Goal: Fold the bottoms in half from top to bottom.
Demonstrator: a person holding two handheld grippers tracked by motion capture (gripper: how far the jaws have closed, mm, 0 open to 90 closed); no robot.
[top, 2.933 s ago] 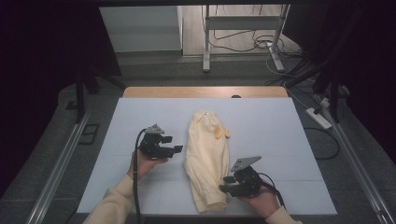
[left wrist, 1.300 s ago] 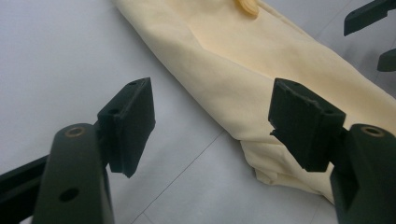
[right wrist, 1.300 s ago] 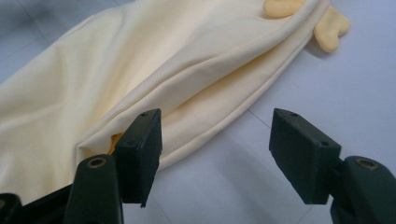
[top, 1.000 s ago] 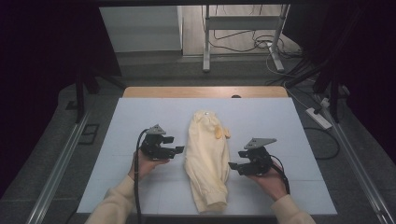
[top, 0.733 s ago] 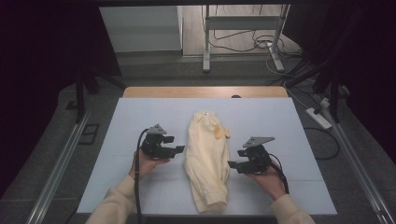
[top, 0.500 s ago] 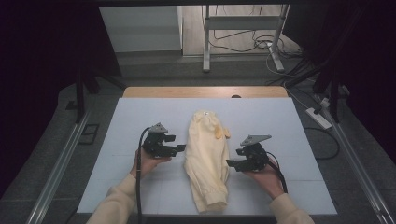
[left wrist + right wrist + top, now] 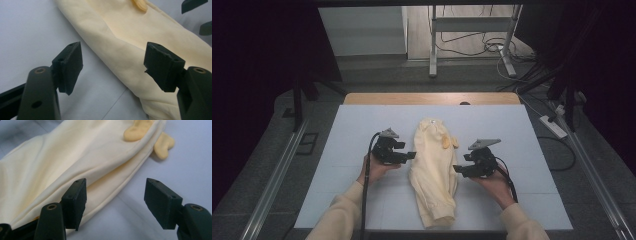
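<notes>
White table [image 7: 362,125]: garment [image 7: 433,170] between both hand-held grippers.

Both grippers [image 7: 412,155] [image 7: 456,169] open, facing inward

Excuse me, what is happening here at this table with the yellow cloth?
A person holds a pair of tongs in each hand beside a folded pale yellow garment on a white table. The left tongs and the right tongs both stand open at its two long edges, level with its middle. Neither grips the fabric yet.
</notes>
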